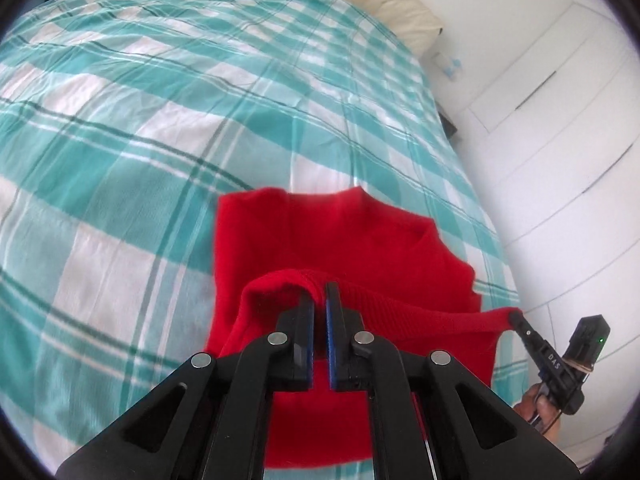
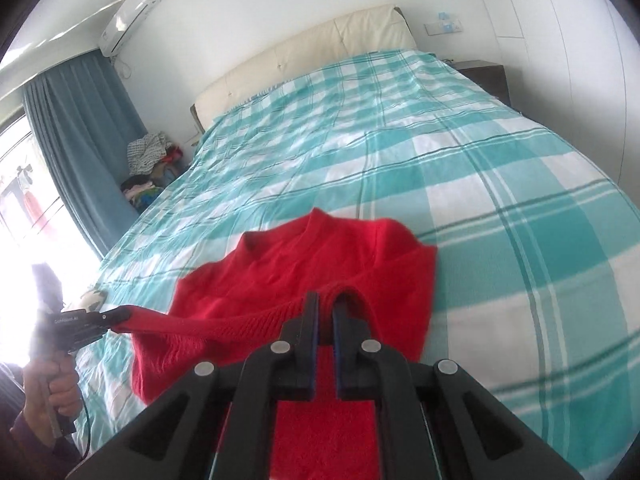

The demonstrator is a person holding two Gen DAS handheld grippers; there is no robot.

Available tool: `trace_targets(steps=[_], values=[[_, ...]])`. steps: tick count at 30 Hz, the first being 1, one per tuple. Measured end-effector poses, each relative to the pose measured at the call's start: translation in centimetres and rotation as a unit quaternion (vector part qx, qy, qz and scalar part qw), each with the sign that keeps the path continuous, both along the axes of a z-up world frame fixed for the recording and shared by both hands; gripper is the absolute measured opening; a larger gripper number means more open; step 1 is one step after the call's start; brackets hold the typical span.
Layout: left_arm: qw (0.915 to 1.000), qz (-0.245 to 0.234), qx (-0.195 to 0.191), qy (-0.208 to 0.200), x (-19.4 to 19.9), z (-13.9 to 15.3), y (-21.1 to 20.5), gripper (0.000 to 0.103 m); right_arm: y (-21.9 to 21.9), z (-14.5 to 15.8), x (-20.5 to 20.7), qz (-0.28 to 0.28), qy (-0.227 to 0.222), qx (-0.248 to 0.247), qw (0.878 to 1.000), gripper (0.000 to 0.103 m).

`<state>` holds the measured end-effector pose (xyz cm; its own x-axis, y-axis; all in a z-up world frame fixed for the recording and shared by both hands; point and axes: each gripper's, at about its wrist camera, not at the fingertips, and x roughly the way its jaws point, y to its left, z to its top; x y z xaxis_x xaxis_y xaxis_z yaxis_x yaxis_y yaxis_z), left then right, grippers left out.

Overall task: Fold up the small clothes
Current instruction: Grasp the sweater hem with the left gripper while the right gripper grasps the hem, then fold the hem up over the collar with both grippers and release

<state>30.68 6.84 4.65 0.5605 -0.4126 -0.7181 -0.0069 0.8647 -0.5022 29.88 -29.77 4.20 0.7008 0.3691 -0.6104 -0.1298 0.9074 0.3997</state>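
Red knitted sweater (image 1: 332,240) lies on the teal-and-white checked bedspread (image 1: 140,140), filling the lower centre of both wrist views, its neck end toward the headboard and its ribbed hem lifted off the bed

My left gripper (image 1: 319,296) angles down toward the bed at bottom centre of its own view, jaws clenched on the ribbed hem, a loop of knit bulging over the left finger. In the right wrist view I see it again at the left edge (image 2: 120,314), pinching the far end of that same hem, with the person's left hand (image 2: 54,384) wrapped round its handle in the lower left corner

My right gripper (image 2: 327,312) tilts down likewise at bottom centre of its view, jaws clamped on the hem, which stretches taut leftward to the other gripper. From the left wrist view it shows at the right edge (image 1: 516,316), and the right hand (image 1: 538,404) is partly visible below it

Count: one sweater, two grippers, two hands, one cream headboard (image 2: 304,48), one wall air conditioner (image 2: 132,16), one blue curtain (image 2: 80,120)

Writing: "DAS" reads on the right gripper's finger; the left gripper carries small white lettering too blurred for me to read
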Motion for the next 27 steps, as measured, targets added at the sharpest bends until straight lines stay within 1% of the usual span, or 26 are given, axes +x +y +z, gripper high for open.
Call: trace_targets(steps=[4,7,8,9,10,11,12,13,15,17,19,20,22,24,26,27], values=[[0.9997,0.019,0.011,0.013,4.9,-1.7,-0.3,0.003,-0.3,-2.0,5.5,-0.012,0.029,0.015,0.999,0.006],[0.9989,0.034,0.011,0.030,7.2,-3.1,-0.2,0.008,-0.3,-3.7,8.8,-0.009,0.048,0.036,0.998,0.006],[0.9983,0.043,0.011,0.038,7.9,-3.5,-0.1,0.013,-0.5,-4.3,9.5,-0.008,0.054,0.051,0.997,0.006],[0.9975,0.052,0.010,0.048,8.4,-3.9,0.1,0.032,-0.7,-4.7,10.0,-0.009,0.057,0.065,0.996,0.008],[0.9965,0.064,0.013,0.051,8.6,-4.0,0.4,0.046,-1.0,-4.9,10.4,-0.015,0.057,0.075,0.995,0.015],[0.9958,0.079,0.017,0.045,8.7,-3.7,0.8,0.067,-1.3,-4.9,10.4,-0.023,0.053,0.081,0.995,0.023],[0.9950,0.092,0.019,0.034,8.4,-3.4,1.2,0.076,-1.8,-4.8,10.4,-0.029,0.048,0.088,0.995,0.036],[0.9947,0.098,0.019,0.025,8.0,-3.1,1.6,0.078,-2.2,-4.5,10.0,-0.034,0.044,0.093,0.994,0.041],[0.9945,0.099,0.023,0.025,7.4,-2.8,2.3,0.079,-2.9,-4.0,9.3,-0.037,0.039,0.091,0.994,0.041],[0.9945,0.095,0.037,0.025,6.2,-2.5,2.7,0.079,-3.3,-3.5,8.1,-0.037,0.037,0.070,0.996,0.041],[0.9950,0.079,0.058,0.020,4.1,-2.2,2.8,0.080,-3.7,-3.1,6.4,-0.032,0.036,0.048,0.998,0.042],[0.9948,0.069,0.073,0.016,2.8,-2.1,2.7,0.081,-3.8,-3.1,5.3,-0.028,0.035,0.037,0.998,0.043],[0.9921,0.049,0.115,0.010,-0.2,-2.2,2.1,0.084,-3.8,-3.0,2.8,-0.021,0.035,0.007,0.999,0.047],[0.9879,0.022,0.153,0.003,-3.8,-2.7,1.2,0.086,-3.3,-2.9,-0.2,-0.020,0.036,-0.046,0.998,0.049],[0.9824,-0.003,0.187,-0.003,-7.3,-3.6,0.1,0.089,-2.6,-3.0,-3.5,-0.025,0.035,-0.103,0.994,0.053],[0.9802,-0.009,0.198,-0.006,-8.8,-4.2,-0.4,0.090,-2.3,-3.1,-5.3,-0.033,0.035,-0.131,0.990,0.059]])
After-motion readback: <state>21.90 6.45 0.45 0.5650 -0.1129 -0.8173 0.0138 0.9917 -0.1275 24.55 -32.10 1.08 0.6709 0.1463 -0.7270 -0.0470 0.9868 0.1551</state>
